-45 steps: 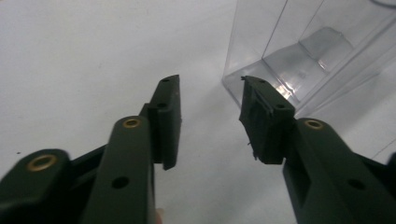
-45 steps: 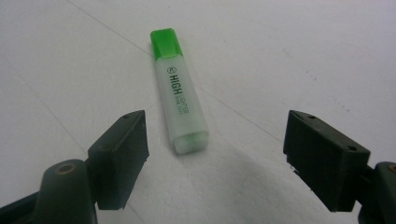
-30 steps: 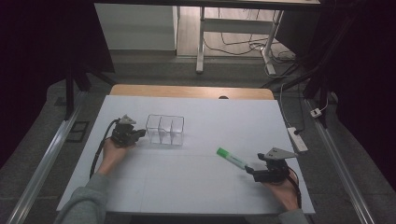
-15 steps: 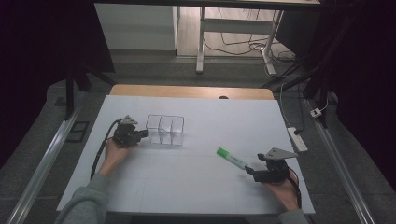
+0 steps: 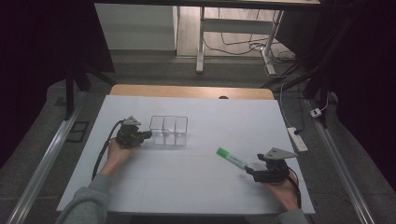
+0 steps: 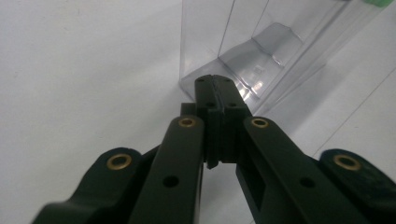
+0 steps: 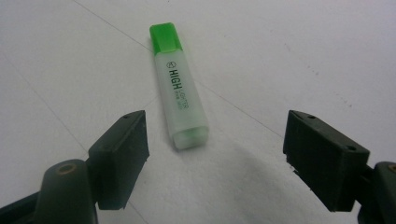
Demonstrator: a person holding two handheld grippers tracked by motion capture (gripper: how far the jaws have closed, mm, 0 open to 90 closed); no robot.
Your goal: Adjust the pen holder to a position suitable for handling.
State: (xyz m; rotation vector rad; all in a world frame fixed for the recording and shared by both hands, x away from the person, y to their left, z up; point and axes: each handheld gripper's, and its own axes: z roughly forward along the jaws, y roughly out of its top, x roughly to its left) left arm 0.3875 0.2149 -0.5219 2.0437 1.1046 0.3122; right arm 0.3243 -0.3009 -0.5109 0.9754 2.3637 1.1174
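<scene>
Highlighter (image 7: 180, 86) lies flat between your right gripper's (image 7: 215, 156) wide-open, empty jaws; your left gripper (image 6: 215, 88), closed and empty, touches the clear organizer's (image 5: 169, 129) left end.

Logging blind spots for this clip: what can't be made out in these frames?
- Left gripper, left gripper view: shut jaws meet at the clear plastic three-compartment box's wall; whether they pinch it is hidden by the jaws.
- Green highlighter with translucent barrel, right gripper view: small print under "HIGH" is too small to read.
- Right gripper, high view: jaw opening is too small to judge.
</scene>
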